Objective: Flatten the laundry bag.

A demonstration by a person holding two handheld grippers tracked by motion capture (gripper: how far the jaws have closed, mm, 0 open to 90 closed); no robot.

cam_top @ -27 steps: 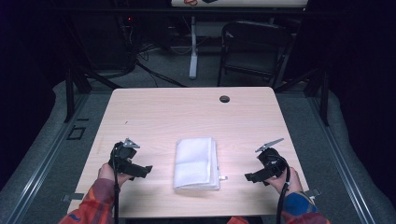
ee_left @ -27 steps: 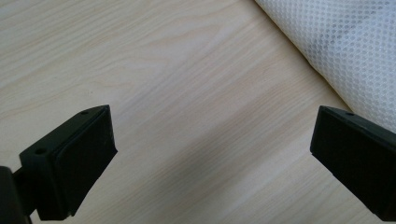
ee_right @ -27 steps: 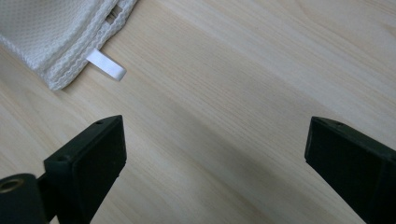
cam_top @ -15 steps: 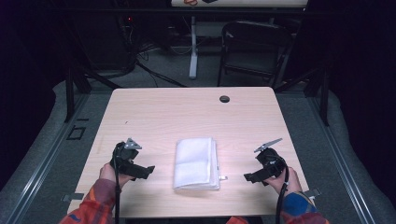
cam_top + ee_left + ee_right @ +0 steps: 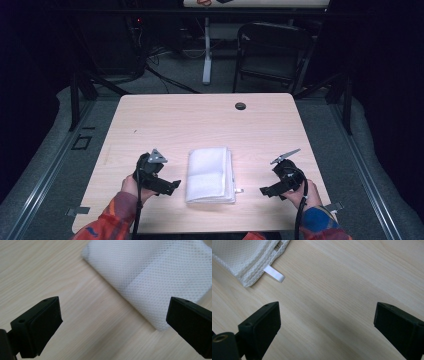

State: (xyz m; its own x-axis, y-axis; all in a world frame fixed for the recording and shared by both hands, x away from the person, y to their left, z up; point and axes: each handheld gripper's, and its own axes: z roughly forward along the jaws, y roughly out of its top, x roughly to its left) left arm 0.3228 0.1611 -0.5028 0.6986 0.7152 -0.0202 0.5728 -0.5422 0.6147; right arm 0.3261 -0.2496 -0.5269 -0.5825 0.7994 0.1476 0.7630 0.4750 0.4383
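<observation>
High view: the folded white mesh bag point(image 5: 210, 174) lies flat near the front edge of the wooden table point(image 5: 200, 120), midway between the left gripper point(image 5: 170, 187) and the right gripper point(image 5: 265, 190), both apart from it, so no handling appears begun. Left gripper view: the jaws stand wide open and empty over bare wood, with the bag's mesh corner point(image 5: 160, 277) just ahead. Right gripper view: the jaws stand wide open and empty, the bag's stitched edge point(image 5: 247, 257) and white pull tab point(image 5: 274, 273) lie ahead untouched, so the whole grasp remains to be done.
</observation>
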